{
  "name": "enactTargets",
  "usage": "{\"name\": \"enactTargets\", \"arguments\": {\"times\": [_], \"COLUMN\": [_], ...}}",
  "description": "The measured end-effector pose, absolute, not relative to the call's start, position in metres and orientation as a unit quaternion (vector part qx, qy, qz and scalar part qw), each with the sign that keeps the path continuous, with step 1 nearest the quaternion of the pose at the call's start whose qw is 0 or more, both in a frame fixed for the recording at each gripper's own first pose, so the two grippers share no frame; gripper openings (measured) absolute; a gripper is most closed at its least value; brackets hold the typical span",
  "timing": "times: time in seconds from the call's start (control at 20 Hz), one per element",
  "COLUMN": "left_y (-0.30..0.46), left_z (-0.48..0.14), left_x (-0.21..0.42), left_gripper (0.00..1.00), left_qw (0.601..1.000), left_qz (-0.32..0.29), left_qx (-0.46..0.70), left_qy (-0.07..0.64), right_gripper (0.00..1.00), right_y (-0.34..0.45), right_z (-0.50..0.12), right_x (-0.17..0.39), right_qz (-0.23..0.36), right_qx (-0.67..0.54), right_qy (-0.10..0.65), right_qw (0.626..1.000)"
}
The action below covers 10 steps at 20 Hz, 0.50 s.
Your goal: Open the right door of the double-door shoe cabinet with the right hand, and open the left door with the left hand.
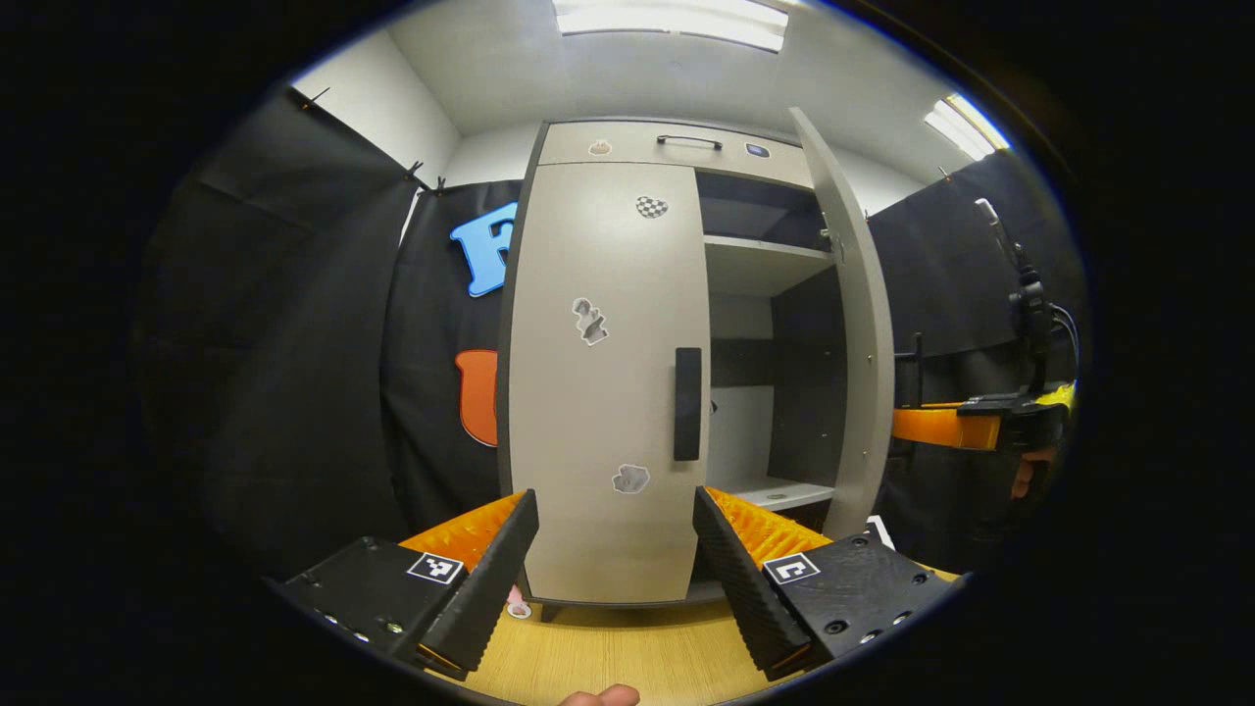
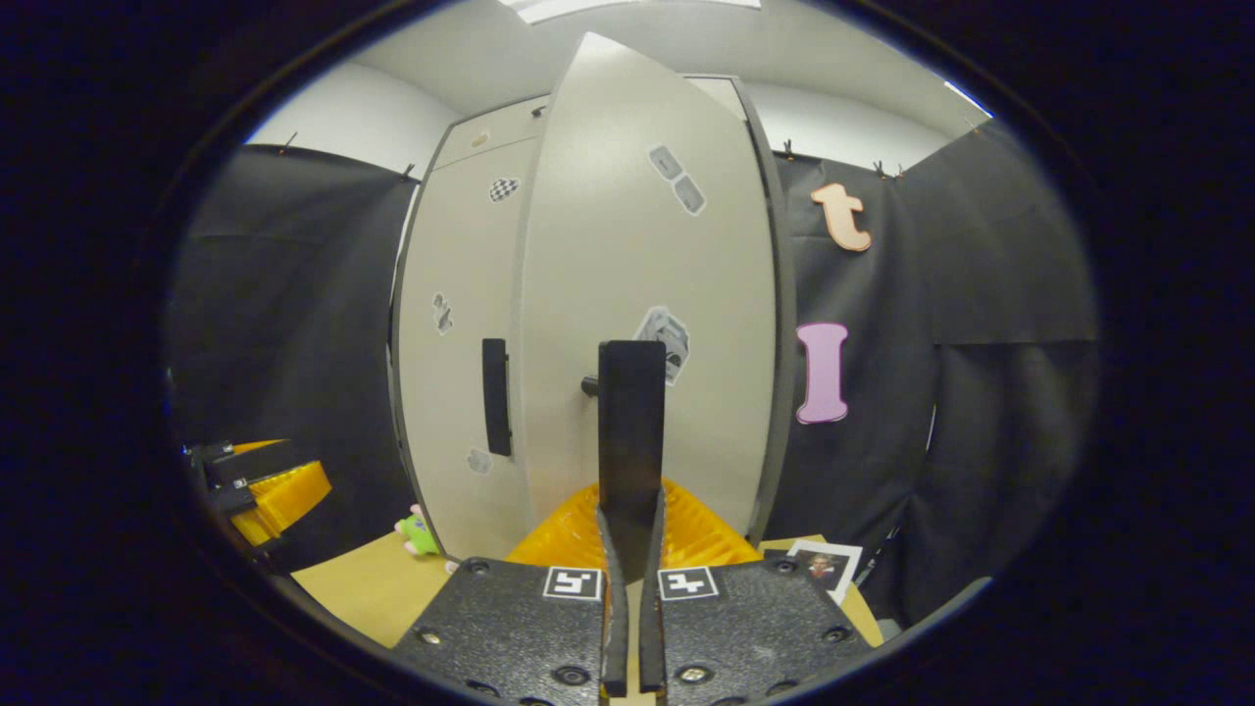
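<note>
Right claw (image 2: 627,549) is clamped on the right door's handle (image 2: 629,431) with that door (image 2: 647,294) swung partly out, while my left claw (image 1: 616,549) gapes empty before the closed left door's handle (image 1: 687,404), so I judge a crooked pull could slip the grip.

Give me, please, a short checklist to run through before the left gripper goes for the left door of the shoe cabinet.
1. Right door swung open: ok, shelves show behind it in the left gripper view.
2. Right gripper gripping the right door's handle: ok, its fingers are closed on the dark bar.
3. Left door closed, so it is the one left to open: ok.
4. Left gripper open to take the handle: ok, its fingers stand apart.
5. Left door's handle lined up between the fingers: not ok, it sits toward the right finger and farther off.
6. Path to that handle free: ok, nothing lies between.
</note>
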State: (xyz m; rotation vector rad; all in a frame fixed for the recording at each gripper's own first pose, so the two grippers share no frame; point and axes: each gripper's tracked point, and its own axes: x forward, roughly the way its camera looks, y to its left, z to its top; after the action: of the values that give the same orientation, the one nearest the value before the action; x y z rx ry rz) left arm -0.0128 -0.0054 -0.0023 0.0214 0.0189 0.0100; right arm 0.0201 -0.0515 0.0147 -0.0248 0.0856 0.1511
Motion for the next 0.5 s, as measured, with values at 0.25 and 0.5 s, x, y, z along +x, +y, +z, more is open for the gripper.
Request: {"name": "enactTargets", "arguments": {"times": [0.25,0.5], "left_y": [-0.015,-0.022], "left_z": [-0.004,-0.006], "left_x": [-0.013,-0.012], "left_gripper": [0.95,0.95], "left_qw": [1.0,1.0], "left_qz": [-0.005,-0.006], "left_qx": [0.004,-0.006], "left_qy": [0.01,0.013], "right_gripper": [0.07,0.07], "right_y": [-0.071,-0.106], "right_z": [0.016,0.017], "right_x": [0.012,0.002], "right_qz": [0.065,0.049], "right_qx": [-0.021,-0.027], "right_qy": [0.043,0.045], "right_qw": [0.997,0.997]}}
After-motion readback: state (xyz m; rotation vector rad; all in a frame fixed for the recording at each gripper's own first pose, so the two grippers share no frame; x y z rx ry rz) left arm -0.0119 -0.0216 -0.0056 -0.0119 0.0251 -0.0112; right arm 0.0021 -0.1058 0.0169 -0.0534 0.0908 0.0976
